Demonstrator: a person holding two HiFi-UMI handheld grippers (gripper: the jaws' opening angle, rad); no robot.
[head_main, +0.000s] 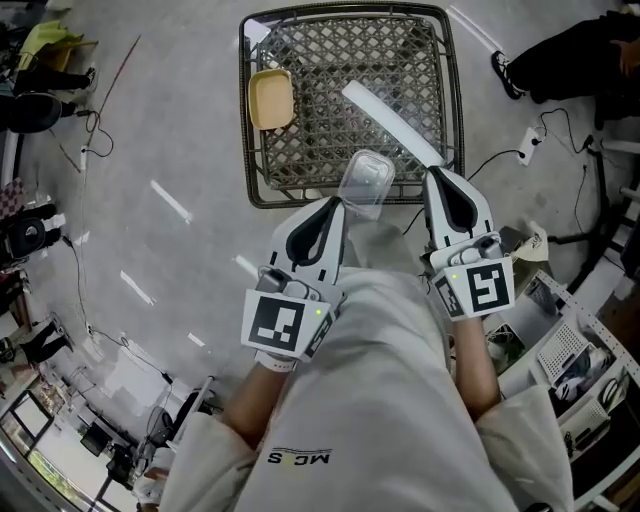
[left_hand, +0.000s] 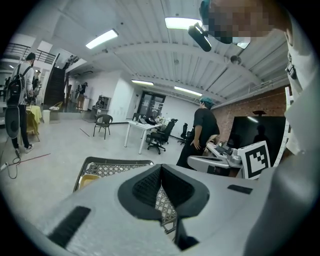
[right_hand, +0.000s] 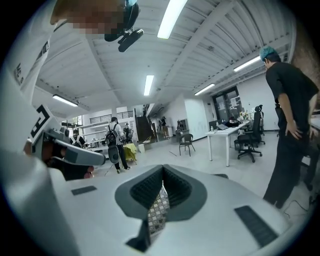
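A dark wire basket stands on the grey floor ahead of me. A shallow yellow tray lies at its left side, and a long white strip lies slanted across its right half. A clear plastic tub rests tilted over the near rim. My left gripper points at that rim just left of the tub, shut and empty. My right gripper is shut just right of the tub, beside the strip's near end. In the gripper views the left gripper and right gripper show only basket mesh between their pads.
Cables run over the floor at the left and right, with a power strip. Someone's shoe is at the upper right. Shelving with clutter stands at the lower right. A person in black stands by desks; chairs are farther off.
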